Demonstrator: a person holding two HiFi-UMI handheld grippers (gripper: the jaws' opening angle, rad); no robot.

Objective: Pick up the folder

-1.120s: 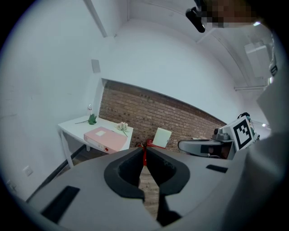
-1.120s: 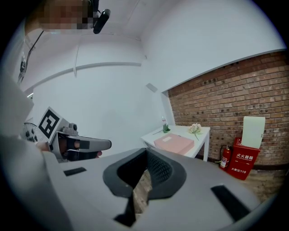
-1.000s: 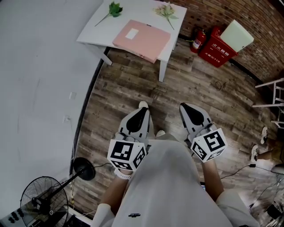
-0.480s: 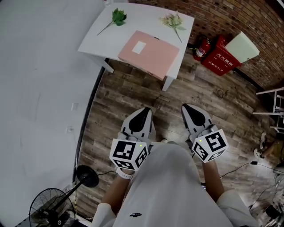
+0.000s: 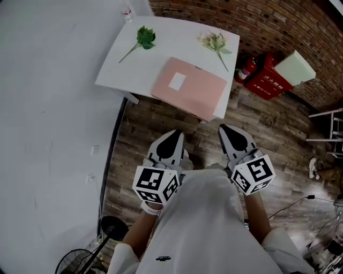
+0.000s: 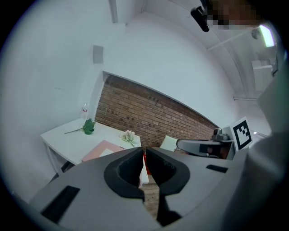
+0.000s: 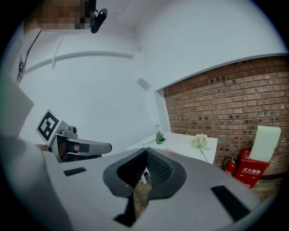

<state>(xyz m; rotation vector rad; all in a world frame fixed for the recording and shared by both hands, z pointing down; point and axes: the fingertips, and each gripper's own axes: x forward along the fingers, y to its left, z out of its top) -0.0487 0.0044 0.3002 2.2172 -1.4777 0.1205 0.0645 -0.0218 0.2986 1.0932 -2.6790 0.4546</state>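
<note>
Pink folder (image 6: 101, 150) half hidden behind closed left tongs (image 6: 144, 152), on white table (image 6: 67, 137)

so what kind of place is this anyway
Probably an indoor studio or workroom: bare brick wall, wood-plank floor, a small white table holding a pink folder, and a fire extinguisher beside a red box at the wall.

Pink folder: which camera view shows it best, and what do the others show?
Head view: the whole folder lies in sight on the white table. The left gripper view shows only part of it above the fingers; the right gripper view, barely a pink sliver.
</note>
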